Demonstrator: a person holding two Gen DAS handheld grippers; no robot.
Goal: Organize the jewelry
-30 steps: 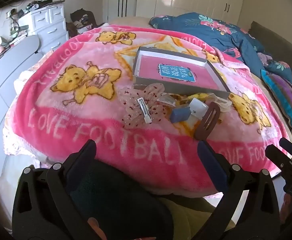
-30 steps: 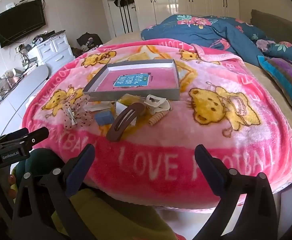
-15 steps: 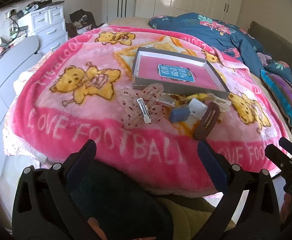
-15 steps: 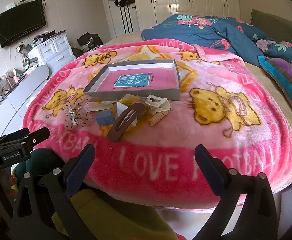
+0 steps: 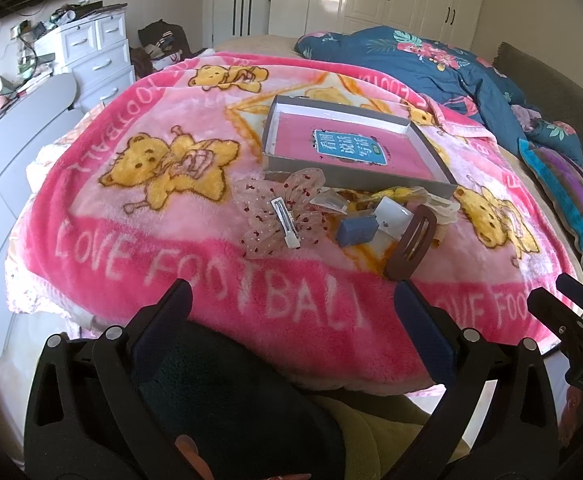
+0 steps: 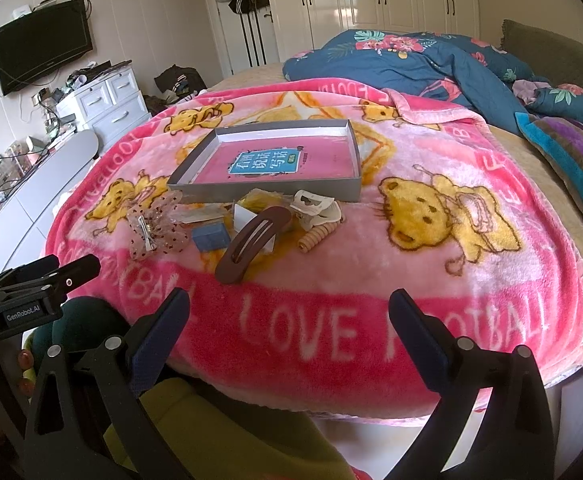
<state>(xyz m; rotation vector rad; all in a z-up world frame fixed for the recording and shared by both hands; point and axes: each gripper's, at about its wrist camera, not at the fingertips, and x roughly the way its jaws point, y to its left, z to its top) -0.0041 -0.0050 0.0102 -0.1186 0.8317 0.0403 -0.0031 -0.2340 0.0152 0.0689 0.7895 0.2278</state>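
Hair clips [image 6: 251, 240] heaped on pink blanket [image 6: 371, 264] before grey tray [image 6: 275, 194]. Left gripper [image 5: 291, 312], right gripper [image 6: 289, 312]: jaws wide apart, empty, short of pile, touching nothing.

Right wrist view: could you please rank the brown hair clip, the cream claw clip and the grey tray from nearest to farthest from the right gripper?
1. Brown hair clip, just beyond the right gripper, slightly left.
2. Cream claw clip, behind it, to the right.
3. Grey tray, farthest back on the pink blanket.

Brown hair clip [image 6: 252, 243] before gray box [image 6: 275, 192] (pink-lined), pink blanket [image 6: 371, 264]
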